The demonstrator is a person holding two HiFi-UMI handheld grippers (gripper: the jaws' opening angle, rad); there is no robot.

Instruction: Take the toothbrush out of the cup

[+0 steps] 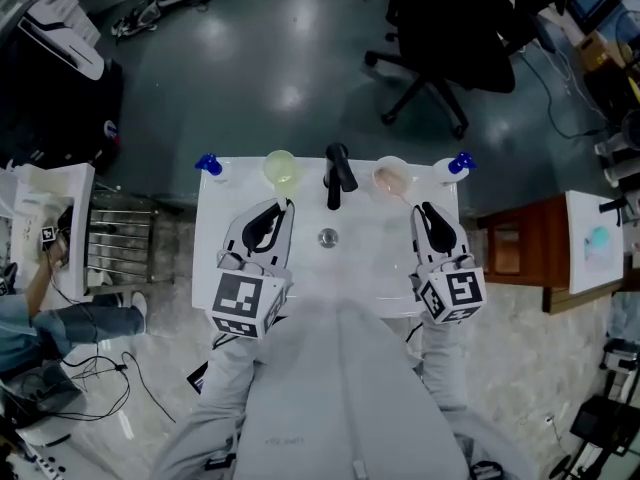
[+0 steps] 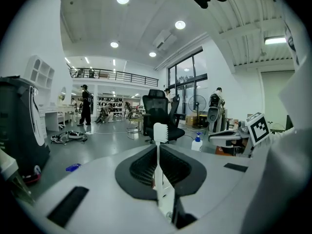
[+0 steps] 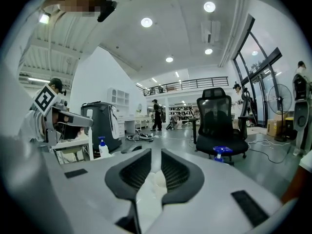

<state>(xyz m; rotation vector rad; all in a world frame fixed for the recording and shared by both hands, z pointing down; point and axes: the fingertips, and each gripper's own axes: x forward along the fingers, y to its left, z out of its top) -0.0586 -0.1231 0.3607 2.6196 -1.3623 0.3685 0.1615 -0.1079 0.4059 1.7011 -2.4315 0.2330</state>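
My left gripper (image 1: 278, 210) (image 2: 158, 147) is shut on a white toothbrush (image 2: 160, 132). Its bristled head sticks out past the jaw tips, clear of any cup. In the head view that gripper hovers over the left side of the white sink (image 1: 375, 258), just short of a yellow-green cup (image 1: 282, 169) on the back rim. A pink cup (image 1: 391, 177) stands on the rim right of the faucet. My right gripper (image 1: 428, 211) (image 3: 155, 155) hangs over the sink's right side, near the pink cup, with its jaws shut and nothing gripped.
A black faucet (image 1: 338, 173) rises at the middle of the back rim, and the drain (image 1: 328, 236) lies below it. Blue-capped bottles (image 1: 208, 164) (image 1: 460, 163) stand at both back corners. A black office chair (image 1: 440, 38) stands on the floor beyond.
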